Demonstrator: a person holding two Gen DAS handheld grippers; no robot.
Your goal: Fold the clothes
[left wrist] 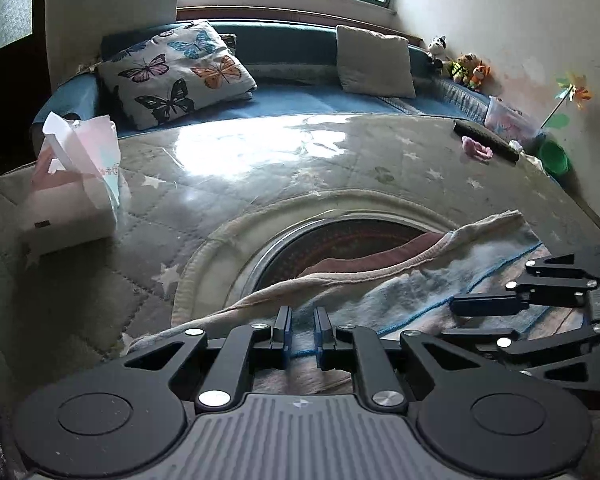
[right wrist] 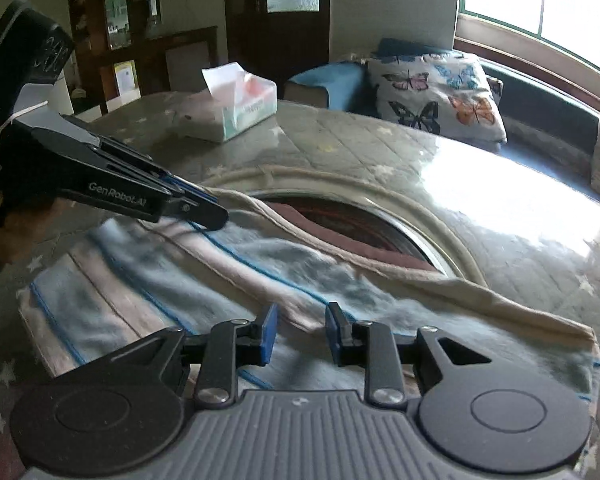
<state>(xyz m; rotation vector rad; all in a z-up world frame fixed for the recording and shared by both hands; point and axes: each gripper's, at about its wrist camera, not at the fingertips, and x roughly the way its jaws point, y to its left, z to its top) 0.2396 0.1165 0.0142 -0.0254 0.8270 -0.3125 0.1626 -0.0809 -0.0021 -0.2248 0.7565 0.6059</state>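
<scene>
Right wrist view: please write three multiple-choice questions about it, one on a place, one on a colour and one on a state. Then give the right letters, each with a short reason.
1. Where does the tissue pack stand?
A. on the table
B. on the floor
C. on a chair

2. What colour are the thin stitched lines on the towel?
A. red
B. blue
C. green

3. How are the right tongs?
A. open above the towel
B. shut on a cup
C. shut on a book

Answers:
1 A: the pack rests on the quilted table cover, at its far side.
2 B: blue lines run along the towel.
3 A: the two pads stand apart, with nothing pressed between them.
</scene>
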